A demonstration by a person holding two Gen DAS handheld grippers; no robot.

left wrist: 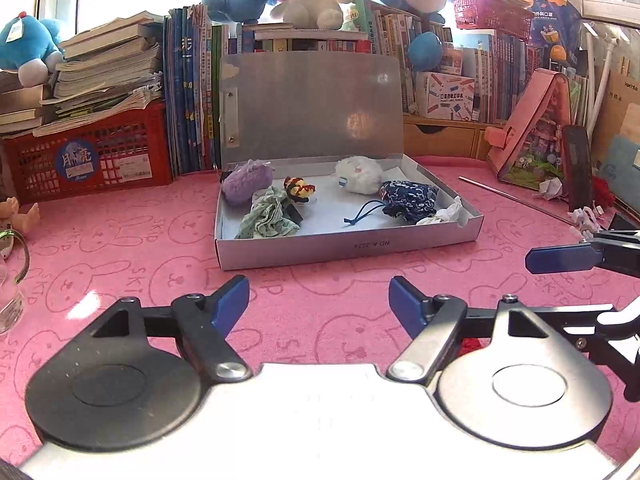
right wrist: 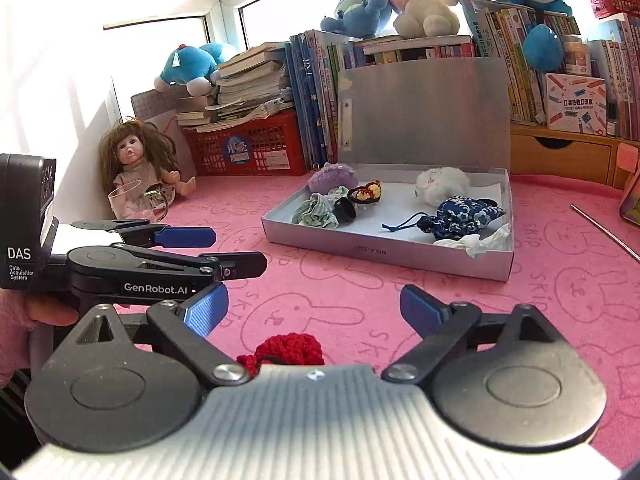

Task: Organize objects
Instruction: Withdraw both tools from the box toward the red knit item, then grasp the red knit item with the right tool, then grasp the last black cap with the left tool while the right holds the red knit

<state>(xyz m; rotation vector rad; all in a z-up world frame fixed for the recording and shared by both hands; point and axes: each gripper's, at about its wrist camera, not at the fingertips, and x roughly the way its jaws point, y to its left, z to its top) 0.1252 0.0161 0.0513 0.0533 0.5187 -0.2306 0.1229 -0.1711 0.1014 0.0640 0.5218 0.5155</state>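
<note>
Both grippers apart (empty), red knit piece near right gripper

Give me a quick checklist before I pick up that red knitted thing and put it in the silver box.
1. Right gripper jaws open and empty: ok.
2. Red knitted piece between the right jaws: not ok; it lies on the pink mat close under the gripper body, behind the fingertips.
3. Left gripper empty and clear of the piece: ok; it hangs open over bare mat.
4. Silver box lid up: ok.
5. Free floor inside the box: ok; bare patch in the middle, between the green cloth and the blue pouch.
6. Whether the piece is a single item: cannot tell, partly hidden.
</note>
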